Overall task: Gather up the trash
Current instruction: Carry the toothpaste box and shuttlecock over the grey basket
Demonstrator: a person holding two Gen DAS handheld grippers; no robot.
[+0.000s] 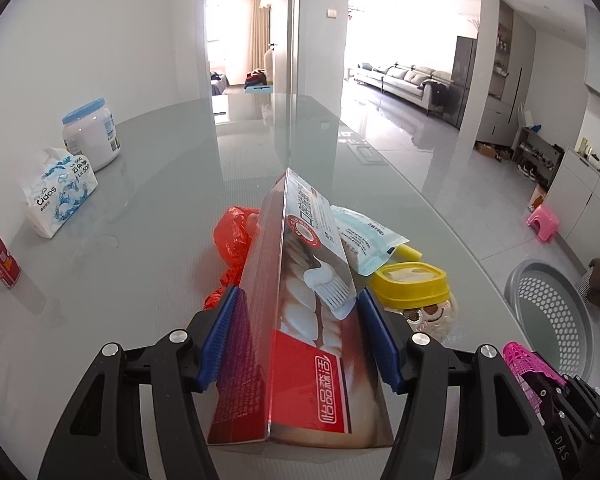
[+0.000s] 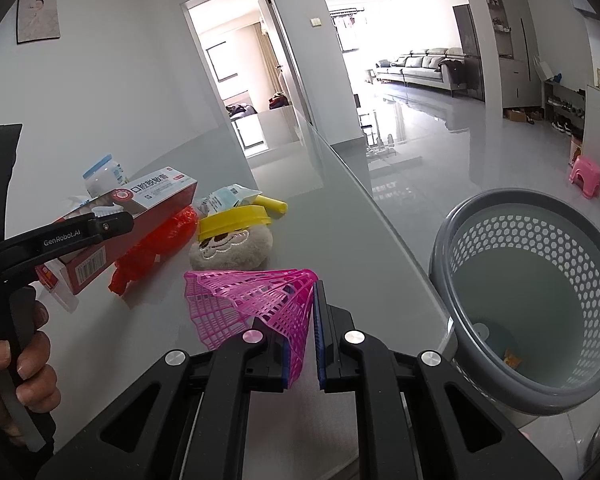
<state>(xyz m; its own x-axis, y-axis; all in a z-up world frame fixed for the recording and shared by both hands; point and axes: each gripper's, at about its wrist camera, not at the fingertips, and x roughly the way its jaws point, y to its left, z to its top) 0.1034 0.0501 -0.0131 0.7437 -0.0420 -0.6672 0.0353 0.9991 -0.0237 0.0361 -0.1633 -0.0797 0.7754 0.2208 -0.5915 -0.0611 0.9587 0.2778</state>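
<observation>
My left gripper (image 1: 298, 300) is shut on a red and white toothpaste box (image 1: 300, 320), held tilted over the glass table; the box also shows in the right wrist view (image 2: 140, 208). My right gripper (image 2: 302, 328) is shut on a pink plastic shuttlecock (image 2: 252, 300), just left of the grey perforated waste basket (image 2: 532, 292) that stands beside the table. The basket (image 1: 552, 312) and shuttlecock (image 1: 526, 360) show at the right of the left wrist view. A crumpled red plastic bag (image 1: 232, 240) and a blue-white wrapper (image 1: 364, 240) lie behind the box.
A yellow lid (image 1: 412, 284) rests on a plush toy (image 2: 232, 248). A tissue pack (image 1: 60, 192), a white jar with blue lid (image 1: 94, 136) and a red can (image 1: 0, 260) stand at the table's left. A pink stool (image 2: 586, 176) is on the floor.
</observation>
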